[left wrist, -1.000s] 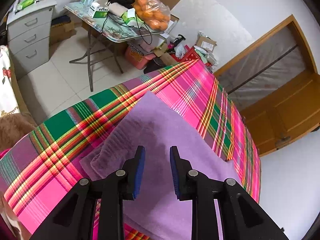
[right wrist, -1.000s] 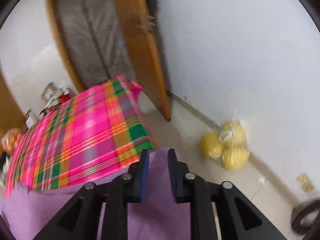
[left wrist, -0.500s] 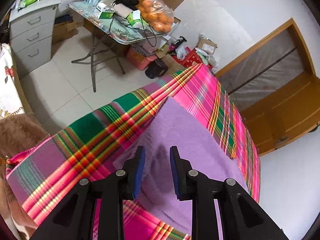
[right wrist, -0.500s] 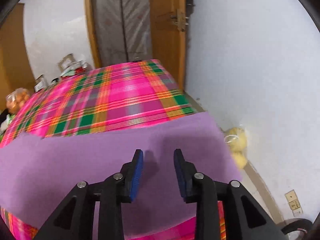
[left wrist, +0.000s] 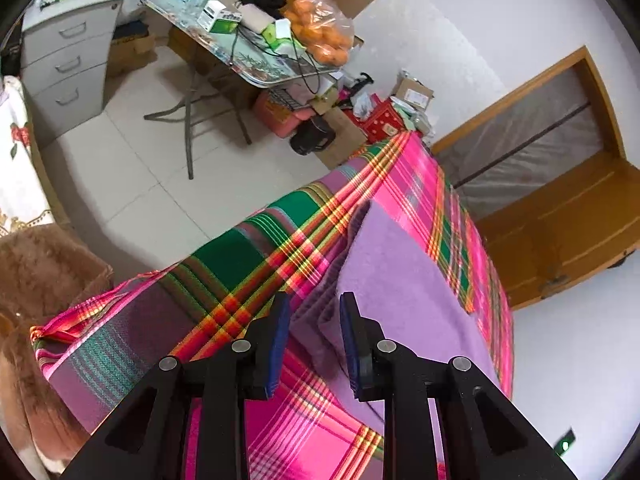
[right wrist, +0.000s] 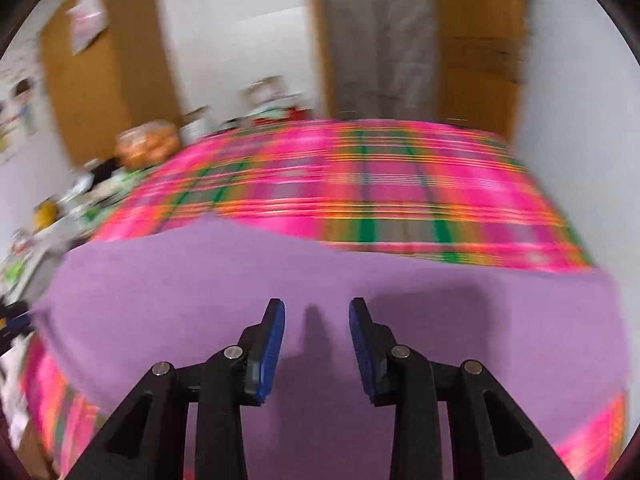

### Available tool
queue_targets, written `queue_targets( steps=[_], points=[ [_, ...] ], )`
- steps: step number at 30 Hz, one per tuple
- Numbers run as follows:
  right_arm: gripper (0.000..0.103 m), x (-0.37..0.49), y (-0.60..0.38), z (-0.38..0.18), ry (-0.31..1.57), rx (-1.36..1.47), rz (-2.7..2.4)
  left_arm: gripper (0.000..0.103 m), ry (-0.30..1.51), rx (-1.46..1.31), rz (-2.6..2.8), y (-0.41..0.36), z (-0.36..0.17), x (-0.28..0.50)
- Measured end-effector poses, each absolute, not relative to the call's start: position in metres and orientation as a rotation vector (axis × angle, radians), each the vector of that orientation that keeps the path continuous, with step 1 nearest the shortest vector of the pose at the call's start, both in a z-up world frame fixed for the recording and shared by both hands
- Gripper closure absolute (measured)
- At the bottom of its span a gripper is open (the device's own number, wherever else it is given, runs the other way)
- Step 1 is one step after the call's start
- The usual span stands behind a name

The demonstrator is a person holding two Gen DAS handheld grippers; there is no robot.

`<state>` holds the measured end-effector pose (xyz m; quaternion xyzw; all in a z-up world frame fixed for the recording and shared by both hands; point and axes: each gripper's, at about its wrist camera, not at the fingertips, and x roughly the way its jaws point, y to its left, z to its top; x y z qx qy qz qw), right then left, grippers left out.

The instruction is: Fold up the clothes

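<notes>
Both jaws parted, empty, above purple cloth [left wrist: 404,280], folded edge left, plaid bedspread [left wrist: 224,264] around.

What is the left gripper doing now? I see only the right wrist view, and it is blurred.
Observer: The left gripper is open and holds nothing; it hangs over one end of the purple cloth.
Operator: Is the cloth a single layer at that end?
Observer: No, several folded layers show stacked at the edge.
Operator: Does that end hang off the side?
Observer: No, it lies on the plaid cover, and a wide strip of cover shows beside it.
</notes>
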<state>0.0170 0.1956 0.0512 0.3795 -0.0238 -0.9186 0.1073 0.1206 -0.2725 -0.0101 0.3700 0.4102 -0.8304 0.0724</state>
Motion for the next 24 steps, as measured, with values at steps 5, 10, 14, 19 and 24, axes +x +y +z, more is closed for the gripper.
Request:
queue_targets(
  steps=[5, 10, 14, 19, 24],
  points=[
    [0.069, 0.019, 0.098, 0.046, 0.058, 1.061, -2.463, 0.078, 1.251, 1.105, -2.500, -0.281, -0.012, 0.125],
    [0.068, 0.043, 0.007, 0.044, 0.191, 0.974, -2.232, 0.078, 1.274, 1.147, -2.527, -0.282, -0.014, 0.121],
    [0.061, 0.064, -0.044, 0.043, 0.278, 0.911, -2.091, 0.078, 1.320, 1.185, -2.550, -0.282, -0.018, 0.116],
    [0.057, 0.081, -0.080, 0.035, 0.354, 0.913, -2.003, 0.064, 1.400, 1.226, -2.541, -0.287, -0.026, 0.111],
    [0.056, 0.083, -0.101, 0.025, 0.411, 0.938, -1.969, 0.064, 1.446, 1.244, -2.535, -0.292, -0.031, 0.105]
  ],
)
